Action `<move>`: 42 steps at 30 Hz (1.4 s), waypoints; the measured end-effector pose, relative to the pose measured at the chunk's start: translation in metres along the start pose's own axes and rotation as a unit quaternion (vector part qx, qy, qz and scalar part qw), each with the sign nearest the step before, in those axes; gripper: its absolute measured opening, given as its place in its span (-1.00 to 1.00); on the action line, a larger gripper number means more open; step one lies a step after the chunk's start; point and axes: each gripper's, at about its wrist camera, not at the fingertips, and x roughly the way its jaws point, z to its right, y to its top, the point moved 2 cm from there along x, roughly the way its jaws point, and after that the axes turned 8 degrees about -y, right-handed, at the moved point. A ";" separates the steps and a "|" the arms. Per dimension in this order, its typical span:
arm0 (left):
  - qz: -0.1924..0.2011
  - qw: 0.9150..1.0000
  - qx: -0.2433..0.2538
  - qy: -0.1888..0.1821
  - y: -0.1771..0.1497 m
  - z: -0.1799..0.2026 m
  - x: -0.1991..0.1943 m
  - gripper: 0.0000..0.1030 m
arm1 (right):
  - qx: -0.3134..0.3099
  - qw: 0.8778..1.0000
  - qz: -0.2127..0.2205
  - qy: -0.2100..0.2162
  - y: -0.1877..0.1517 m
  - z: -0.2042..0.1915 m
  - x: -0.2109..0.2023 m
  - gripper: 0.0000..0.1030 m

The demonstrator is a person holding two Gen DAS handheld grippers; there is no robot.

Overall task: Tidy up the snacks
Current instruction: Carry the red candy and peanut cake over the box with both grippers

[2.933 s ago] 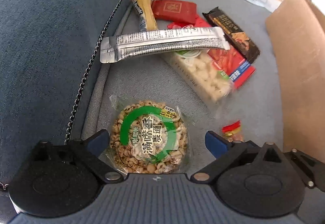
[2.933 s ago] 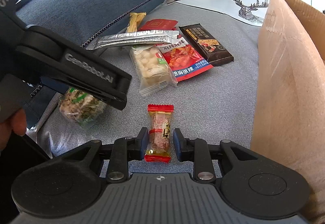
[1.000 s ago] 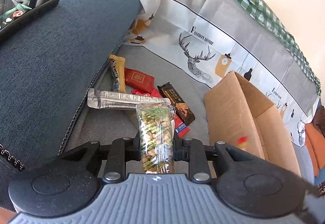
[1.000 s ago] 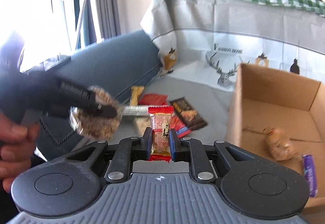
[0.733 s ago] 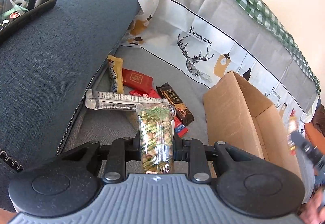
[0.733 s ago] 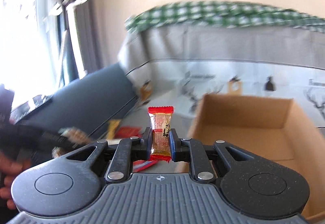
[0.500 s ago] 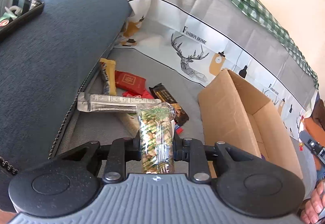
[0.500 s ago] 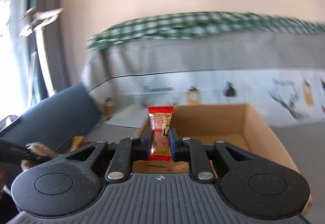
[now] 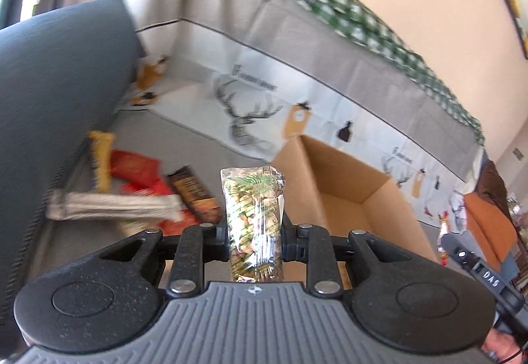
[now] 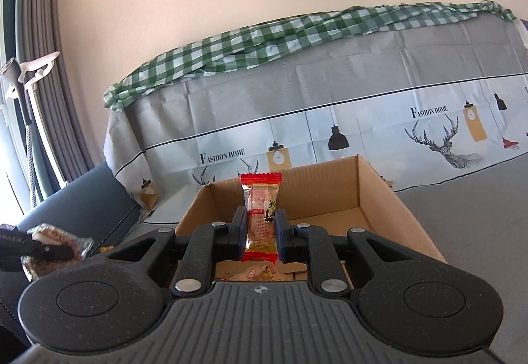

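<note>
Right gripper [image 10: 260, 228] now over box [image 10: 389, 199]; contents hidden.

The right claw [image 10: 260, 233] picked the small red candy [image 10: 260, 218] up off the sofa and now holds it over the open cardboard box [image 10: 379, 195]. The left claw [image 9: 252, 236] lifted the round nut pack [image 9: 252, 225] and swung toward the box too.

Across the upper half of the right wrist frame we see a plain beige wall [image 10: 264, 0]. Below it, a green checked cloth [image 10: 297, 30] lies along the top of a grey sofa cover printed with deer and lamps [image 10: 330, 93]. At the left edge we see grey curtains [image 10: 39, 33]. At lower left sits a dark blue cushion [image 10: 82, 199].
</note>
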 end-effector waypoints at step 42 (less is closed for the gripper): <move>-0.034 0.987 0.009 -0.160 0.008 0.115 0.136 -0.47 | 0.030 0.996 -0.001 -0.084 -0.003 0.002 0.032 -0.65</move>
